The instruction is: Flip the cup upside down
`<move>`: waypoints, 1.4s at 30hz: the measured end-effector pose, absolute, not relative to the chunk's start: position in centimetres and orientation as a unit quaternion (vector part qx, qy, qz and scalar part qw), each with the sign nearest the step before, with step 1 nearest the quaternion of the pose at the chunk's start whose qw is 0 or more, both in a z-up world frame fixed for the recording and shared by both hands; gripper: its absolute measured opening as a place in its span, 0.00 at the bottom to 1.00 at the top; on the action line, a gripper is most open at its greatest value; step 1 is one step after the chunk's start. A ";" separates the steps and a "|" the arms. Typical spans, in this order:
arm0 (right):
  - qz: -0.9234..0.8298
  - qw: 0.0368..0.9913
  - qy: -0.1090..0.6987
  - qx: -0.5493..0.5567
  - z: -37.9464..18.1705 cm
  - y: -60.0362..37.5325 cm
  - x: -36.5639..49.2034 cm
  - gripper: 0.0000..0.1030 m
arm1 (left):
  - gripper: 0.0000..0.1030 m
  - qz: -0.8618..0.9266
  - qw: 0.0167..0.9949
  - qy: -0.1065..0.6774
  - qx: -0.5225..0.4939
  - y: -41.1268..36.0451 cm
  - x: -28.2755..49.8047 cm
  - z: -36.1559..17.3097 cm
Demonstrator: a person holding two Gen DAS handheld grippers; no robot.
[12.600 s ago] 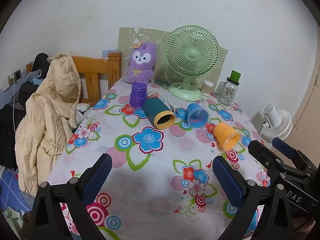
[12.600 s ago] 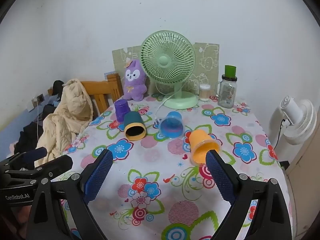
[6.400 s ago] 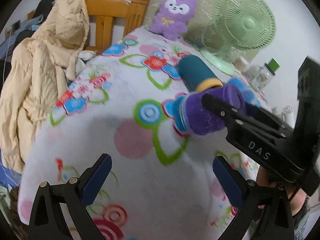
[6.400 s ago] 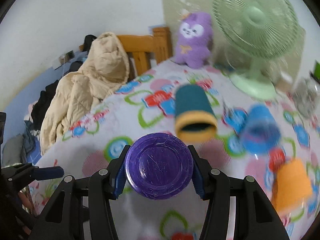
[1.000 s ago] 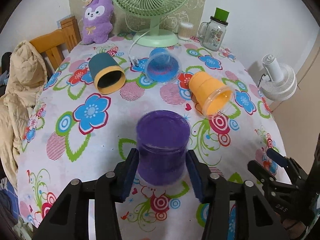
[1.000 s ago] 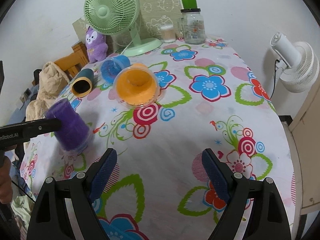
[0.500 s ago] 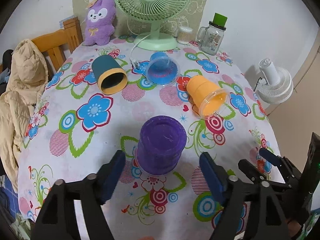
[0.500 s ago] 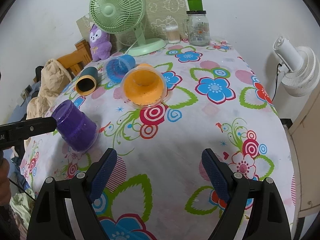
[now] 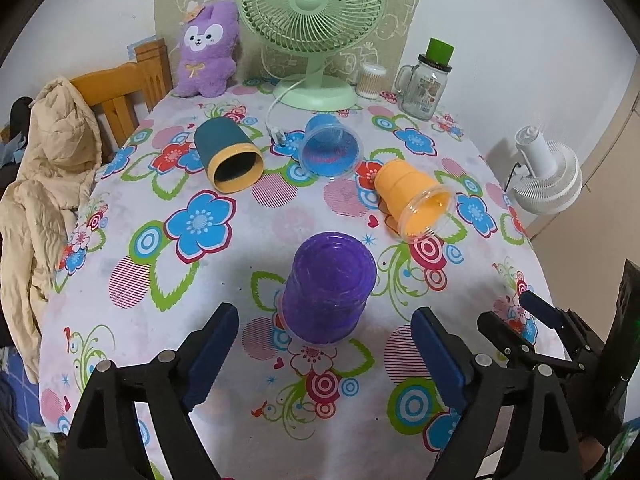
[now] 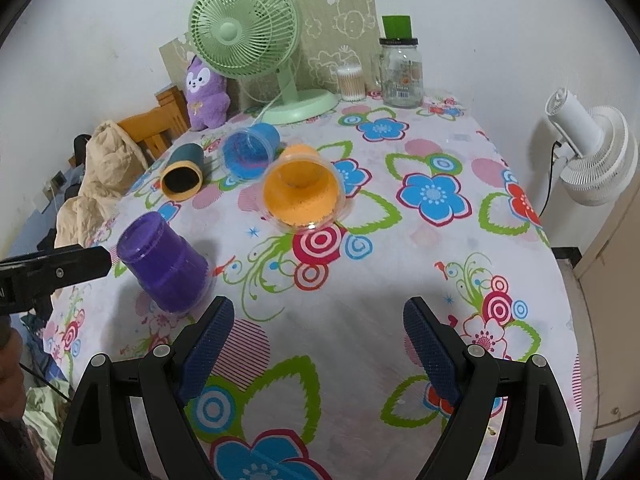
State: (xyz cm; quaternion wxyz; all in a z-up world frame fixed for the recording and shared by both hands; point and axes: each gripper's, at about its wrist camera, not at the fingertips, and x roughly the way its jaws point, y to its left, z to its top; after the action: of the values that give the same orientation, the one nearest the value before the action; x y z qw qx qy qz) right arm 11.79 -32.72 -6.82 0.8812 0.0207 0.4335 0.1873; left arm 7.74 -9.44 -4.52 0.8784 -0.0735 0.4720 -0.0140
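A purple cup stands upside down on the floral tablecloth, just ahead of my left gripper, which is open and empty behind it. The purple cup shows at the left in the right wrist view. My right gripper is open and empty over the cloth. An orange cup, a blue cup and a teal cup with a yellow rim lie on their sides.
A green fan, a purple plush toy, a glass jar with a green lid and a swab pot stand at the table's far edge. A chair with a beige coat is left. A white fan stands right.
My left gripper has opened, let go of the purple cup and drawn back from it. The cup stays upside down on the cloth. The right gripper has barely moved.
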 end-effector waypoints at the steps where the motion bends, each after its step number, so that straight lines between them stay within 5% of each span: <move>1: 0.188 0.882 0.432 0.020 -6.6 -32.6 11.7 0.86 | 0.88 -0.014 0.879 0.471 -0.074 -9.4 7.7 -4.4; 42: 0.214 0.910 0.351 -0.053 1.1 -25.2 7.7 0.86 | 0.92 -0.001 0.906 0.402 -0.132 -4.2 2.3 -2.4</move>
State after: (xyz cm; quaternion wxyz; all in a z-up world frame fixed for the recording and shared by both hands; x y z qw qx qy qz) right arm 7.66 -25.18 1.08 0.9101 -0.0532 0.3509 0.2140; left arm 2.29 -4.24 -2.40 0.9062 -0.1316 0.4018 -0.0013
